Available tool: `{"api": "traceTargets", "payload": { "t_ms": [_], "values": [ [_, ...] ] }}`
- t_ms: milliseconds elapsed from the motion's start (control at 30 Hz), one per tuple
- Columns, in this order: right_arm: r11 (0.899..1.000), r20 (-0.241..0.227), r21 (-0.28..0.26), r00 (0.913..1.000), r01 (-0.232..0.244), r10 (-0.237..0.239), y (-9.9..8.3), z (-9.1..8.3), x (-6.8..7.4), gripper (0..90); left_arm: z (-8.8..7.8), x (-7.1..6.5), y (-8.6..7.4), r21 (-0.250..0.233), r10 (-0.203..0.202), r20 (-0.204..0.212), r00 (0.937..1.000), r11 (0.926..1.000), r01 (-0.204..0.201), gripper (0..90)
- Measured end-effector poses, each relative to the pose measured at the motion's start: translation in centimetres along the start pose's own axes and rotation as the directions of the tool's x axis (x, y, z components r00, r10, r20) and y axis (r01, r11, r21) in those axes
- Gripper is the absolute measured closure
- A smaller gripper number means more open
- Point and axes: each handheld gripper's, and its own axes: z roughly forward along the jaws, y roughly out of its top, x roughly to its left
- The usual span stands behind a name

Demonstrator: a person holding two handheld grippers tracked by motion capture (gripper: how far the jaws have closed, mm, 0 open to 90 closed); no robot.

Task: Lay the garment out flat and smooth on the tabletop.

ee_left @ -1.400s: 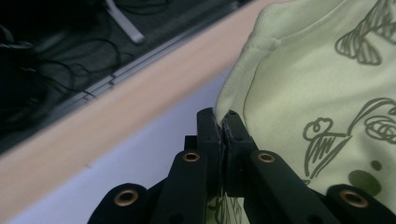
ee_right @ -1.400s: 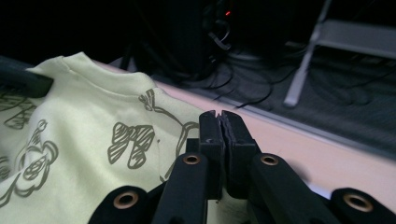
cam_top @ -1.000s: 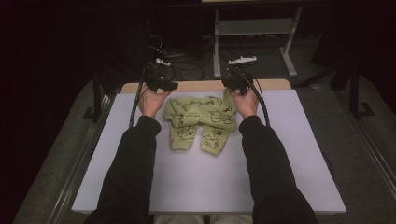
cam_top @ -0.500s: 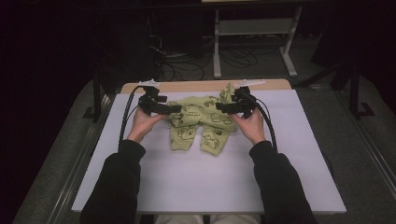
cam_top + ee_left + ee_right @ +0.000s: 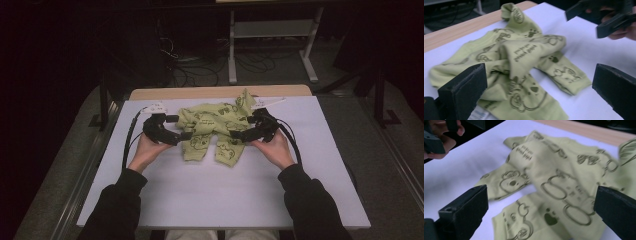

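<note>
Green cloth, a small pale-green baby garment (image 5: 212, 131) printed with dark bears and paw marks, lies crumpled on the white table top (image 5: 220, 195) toward its far side, near the bare wooden strip (image 5: 150, 93) along the far edge. From the high view the left gripper (image 5: 185, 134) sits at the garment's left edge and the right gripper (image 5: 239, 134) at its right edge, both pointing inward at each other across the cloth. Each is carried by a hand in a dark sleeve (image 5: 117, 210). Both pairs of jaws have just been opening and now stand spread, with nothing pinched in them.

Left gripper view: the two black jaws stand wide apart at the lower corners, released, with the garment (image 5: 524, 65) lying loose on the table beyond and between them. One sleeve or leg of the cloth trails toward the right, another bunches up at the far side. The right gripper (image 5: 596, 17) shows at the upper right, held by fingers (image 5: 624, 33), its jaws apart above the bare table.

Right gripper view: its jaws are likewise spread at the lower corners and grasp nothing; the garment (image 5: 564, 185) spreads across the table beyond them, blurred. The left gripper (image 5: 439, 135) shows at the upper left corner.
</note>
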Motion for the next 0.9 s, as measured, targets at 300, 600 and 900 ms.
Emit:
{"api": "traceTargets", "payload": {
  "t_ms": [300,600,900],
  "values": [
    [0.999,-0.048,0.035,0.9983,0.035,-0.033,-1.6,0.6,1.4,0.0,0.4,-0.7,-1.8,0.034,0.01,0.026,0.9996,0.9994,-0.011,0.0],
    [0.991,-0.099,0.094,0.9917,0.09,-0.081,-2.9,1.7,2.9,0.0,0.9,-1.5,-3.1,0.098,0.039,0.035,0.9986,0.9943,-0.042,0.0],
    [0.969,-0.119,0.171,0.9799,0.179,-0.16,-3.8,3.2,4.5,5.2,2.7,-2.5,-3.9,0.232,0.086,0.055,0.9948,0.9679,-0.097,0.0]
  ]
}}
